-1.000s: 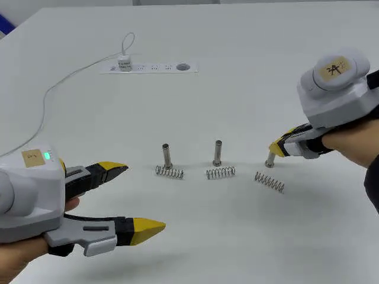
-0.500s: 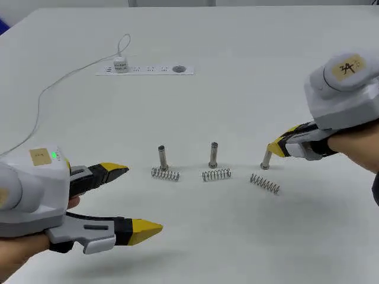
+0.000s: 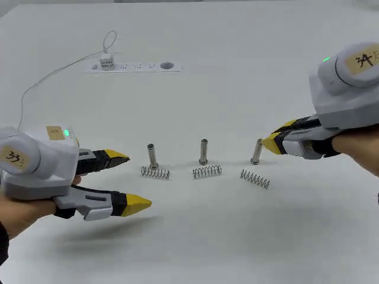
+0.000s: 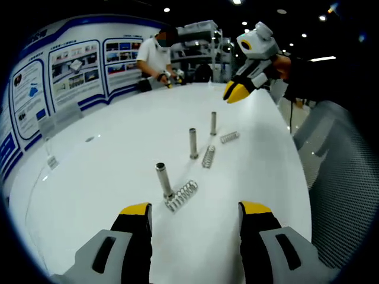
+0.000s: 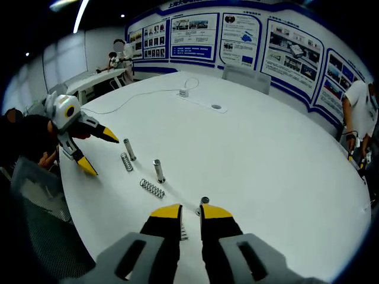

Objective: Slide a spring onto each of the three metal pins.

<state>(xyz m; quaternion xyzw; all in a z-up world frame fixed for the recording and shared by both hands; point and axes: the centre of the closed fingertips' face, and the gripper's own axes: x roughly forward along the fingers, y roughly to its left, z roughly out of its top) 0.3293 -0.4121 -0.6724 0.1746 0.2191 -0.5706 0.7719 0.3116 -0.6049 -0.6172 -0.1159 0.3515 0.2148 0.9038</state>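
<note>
**Narrow jaws on the right, wide jaws on the left**

The right gripper point(image 3: 267, 144) reaches in level, jaws narrowly parted, with the right-hand pin point(image 3: 256, 151) upright just off its tips; whether they touch cannot be told. The left gripper point(image 3: 131, 180) hovers low, jaws spread wide, the left-hand pin point(image 3: 151, 155) ahead of them. Springs point(image 3: 206, 171) lie flat by each pin's foot, none threaded.

White round table point(image 5: 284, 154) in a hall with blue-bordered wall posters point(image 5: 240, 29).
</note>
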